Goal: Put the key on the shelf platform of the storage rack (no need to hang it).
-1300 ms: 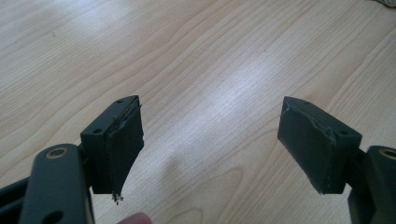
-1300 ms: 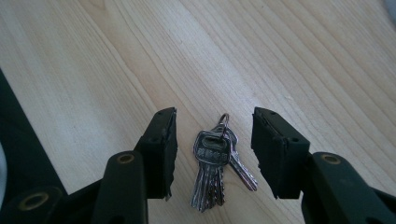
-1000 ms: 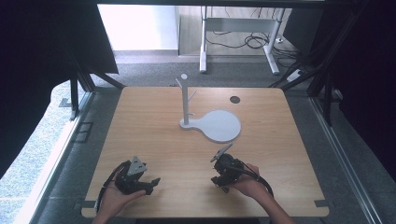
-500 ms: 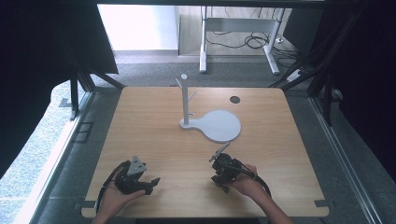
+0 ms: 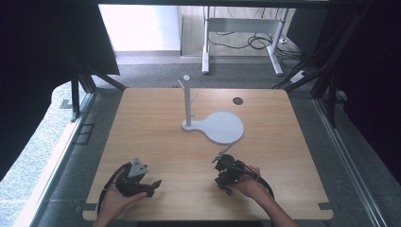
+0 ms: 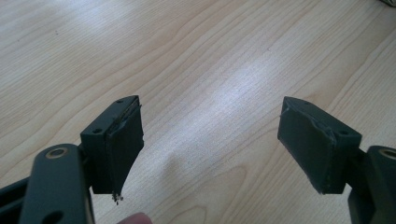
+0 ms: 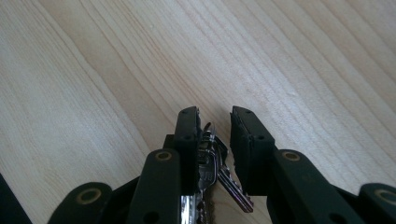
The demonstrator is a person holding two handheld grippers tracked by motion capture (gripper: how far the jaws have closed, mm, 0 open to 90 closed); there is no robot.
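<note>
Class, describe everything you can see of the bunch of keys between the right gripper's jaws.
The bunch of keys is silvery metal, with several flat blades stacked together, one toothed blade slanting down to the right. It sits between the jaws of the right gripper, which have just been closing; it lies against the left jaw, a gap showing toward the right one. Pale wooden table lies beneath. Its ring or head is hidden.

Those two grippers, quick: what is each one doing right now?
Left gripper: open, nothing between its fingers.
Right gripper: has just been closing, a bunch of keys between its fingers; a firm grip cannot be told.
</note>
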